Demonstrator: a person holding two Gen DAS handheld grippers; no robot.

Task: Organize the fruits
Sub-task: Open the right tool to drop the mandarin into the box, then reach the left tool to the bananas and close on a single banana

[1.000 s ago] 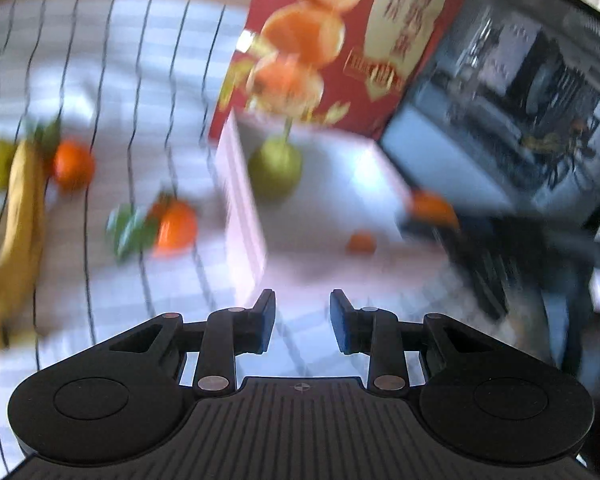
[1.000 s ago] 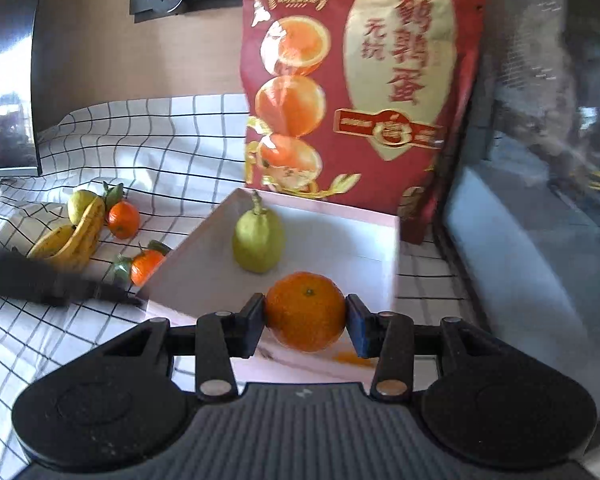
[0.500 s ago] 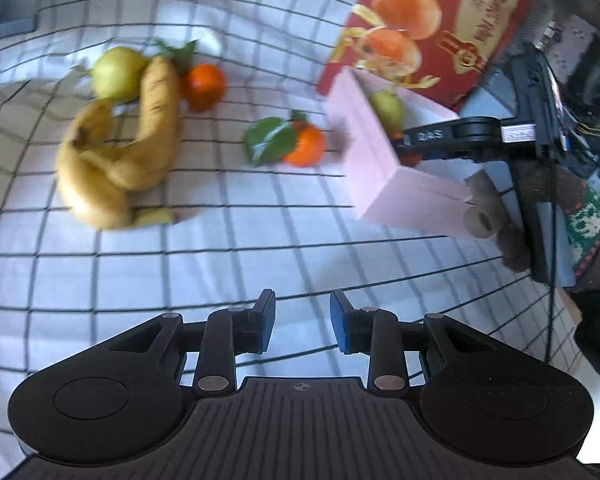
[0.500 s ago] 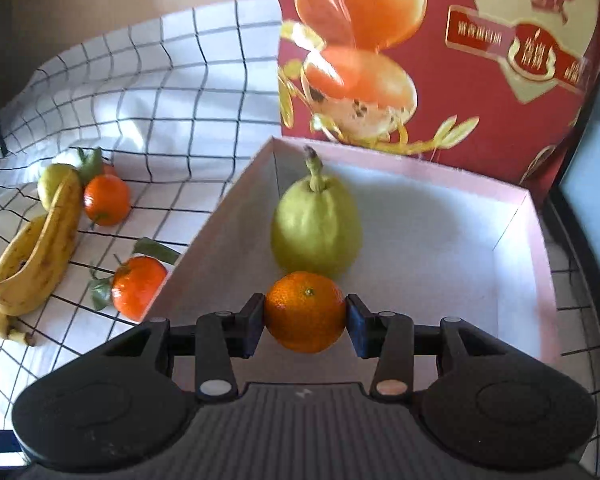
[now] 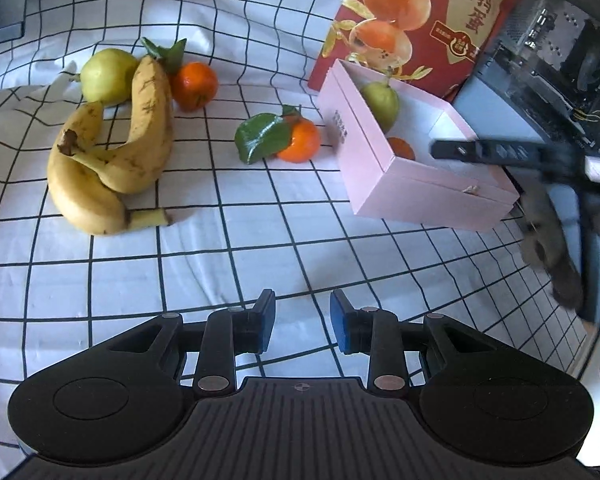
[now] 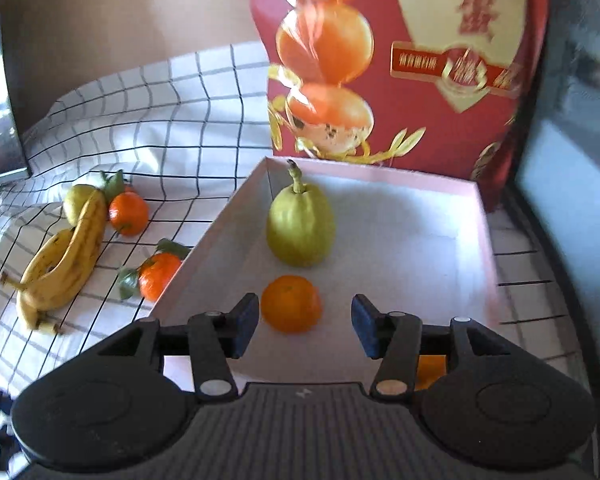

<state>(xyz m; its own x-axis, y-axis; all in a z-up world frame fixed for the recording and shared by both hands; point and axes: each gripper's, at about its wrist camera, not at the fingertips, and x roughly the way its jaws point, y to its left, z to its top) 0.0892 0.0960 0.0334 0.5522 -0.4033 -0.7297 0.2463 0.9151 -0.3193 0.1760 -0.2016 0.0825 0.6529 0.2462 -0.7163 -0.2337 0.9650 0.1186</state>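
In the right wrist view, we see our right gripper [image 6: 305, 322] low in the frame, its jaws opening, with an orange [image 6: 291, 303] lying between them on the floor of a pink box [image 6: 485, 232]; neither pad touches it. Just above the orange a green pear [image 6: 301, 229] stands upright in the box. Another patch of orange shows at the lower right behind a finger, too hidden to identify. A red bag [image 6: 400, 60] fills the top of the frame behind the box. In the left wrist view, our left gripper [image 5: 302, 326] sits at the bottom centre, its jaws a narrow gap apart with nothing between them, over a checked cloth [image 5: 260, 248]. At left centre lie two bananas [image 5: 112, 152], a second pear [image 5: 106, 76] and a tangerine [image 5: 193, 85]; a leafy tangerine [image 5: 299, 140] lies near the box's left wall.
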